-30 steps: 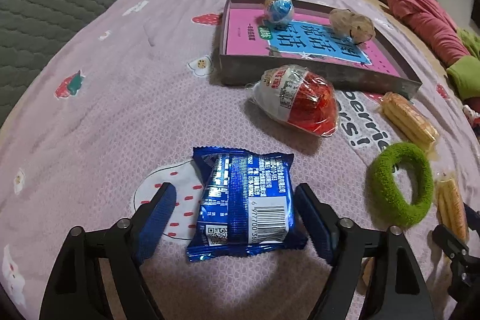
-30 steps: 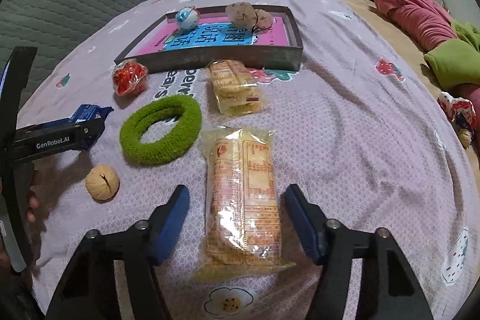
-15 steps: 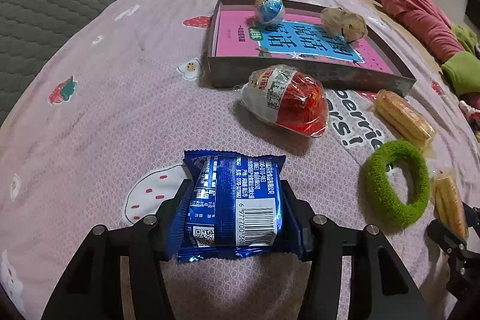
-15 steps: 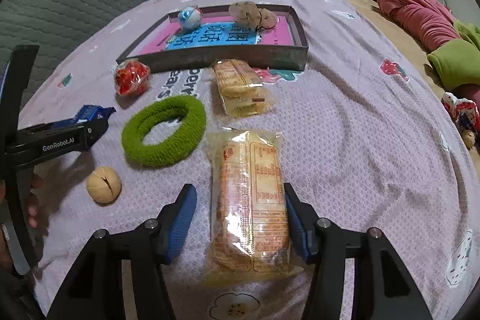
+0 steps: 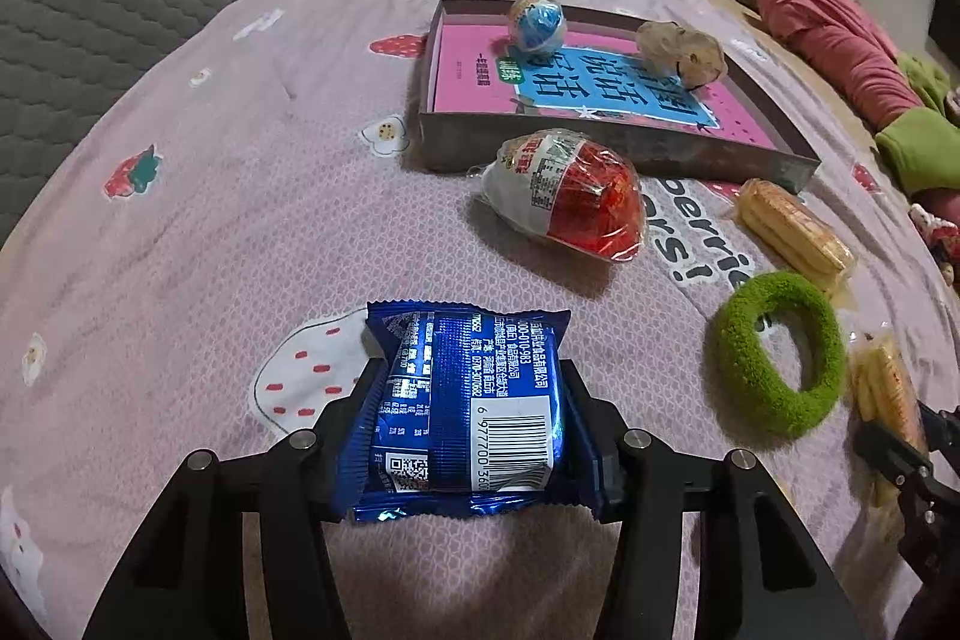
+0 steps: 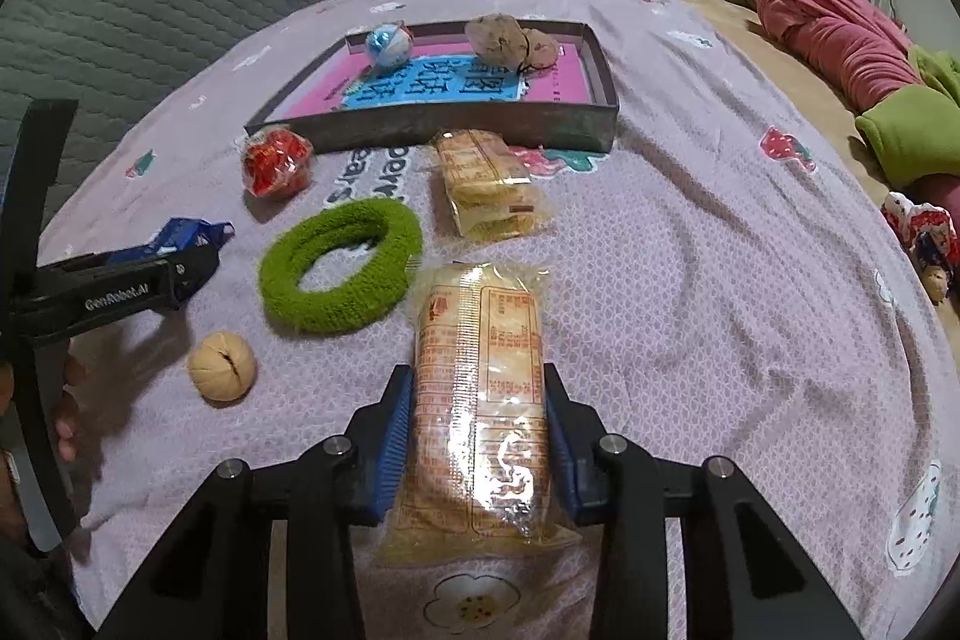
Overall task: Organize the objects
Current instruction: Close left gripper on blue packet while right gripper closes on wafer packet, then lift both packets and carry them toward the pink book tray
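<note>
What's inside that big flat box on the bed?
The box holds a blue ball-shaped snack and a brownish crinkly bundle, both at the far end. They sit on a pink and blue book that covers the floor, so the box's bottom is hidden.

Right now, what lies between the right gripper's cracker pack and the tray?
In the right wrist view, a second cracker pack lies between the held cracker pack and the tray.
</note>
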Action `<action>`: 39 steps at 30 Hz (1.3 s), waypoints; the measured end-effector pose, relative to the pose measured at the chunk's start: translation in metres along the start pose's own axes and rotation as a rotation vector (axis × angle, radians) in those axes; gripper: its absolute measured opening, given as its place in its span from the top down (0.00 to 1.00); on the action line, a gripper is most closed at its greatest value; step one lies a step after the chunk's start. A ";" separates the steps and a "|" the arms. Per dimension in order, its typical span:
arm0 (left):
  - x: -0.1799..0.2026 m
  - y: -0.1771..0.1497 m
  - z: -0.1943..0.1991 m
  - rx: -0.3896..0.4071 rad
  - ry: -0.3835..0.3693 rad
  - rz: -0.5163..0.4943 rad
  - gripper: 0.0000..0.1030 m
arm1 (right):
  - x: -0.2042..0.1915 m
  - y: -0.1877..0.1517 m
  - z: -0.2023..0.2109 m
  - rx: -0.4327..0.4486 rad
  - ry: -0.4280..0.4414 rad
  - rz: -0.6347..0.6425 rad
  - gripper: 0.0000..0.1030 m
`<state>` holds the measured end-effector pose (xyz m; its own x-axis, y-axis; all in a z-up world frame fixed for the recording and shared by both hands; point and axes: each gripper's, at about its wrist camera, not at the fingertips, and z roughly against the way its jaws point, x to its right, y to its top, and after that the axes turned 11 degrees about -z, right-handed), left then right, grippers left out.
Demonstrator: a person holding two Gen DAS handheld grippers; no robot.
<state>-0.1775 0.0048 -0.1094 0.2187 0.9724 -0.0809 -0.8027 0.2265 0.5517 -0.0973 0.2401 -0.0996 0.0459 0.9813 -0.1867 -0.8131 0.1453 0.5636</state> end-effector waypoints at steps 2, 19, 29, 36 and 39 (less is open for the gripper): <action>0.000 -0.001 0.003 0.004 0.004 -0.005 0.46 | -0.002 0.000 0.005 0.009 0.001 0.003 0.61; 0.008 -0.009 0.057 0.068 -0.007 -0.025 0.46 | -0.022 -0.002 0.044 0.048 0.025 0.039 0.61; 0.016 -0.015 0.101 0.126 0.005 -0.038 0.46 | -0.038 0.001 0.083 0.118 0.033 0.063 0.61; 0.017 -0.018 0.139 0.193 0.020 -0.040 0.46 | -0.050 0.000 0.109 0.168 0.038 0.083 0.61; 0.018 -0.019 0.154 0.217 0.025 -0.047 0.46 | -0.054 0.001 0.120 0.190 0.033 0.093 0.61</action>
<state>-0.0729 0.0090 0.0061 0.2372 0.9627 -0.1298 -0.6530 0.2570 0.7124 -0.0308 0.2025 0.0075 -0.0464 0.9874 -0.1513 -0.6891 0.0781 0.7205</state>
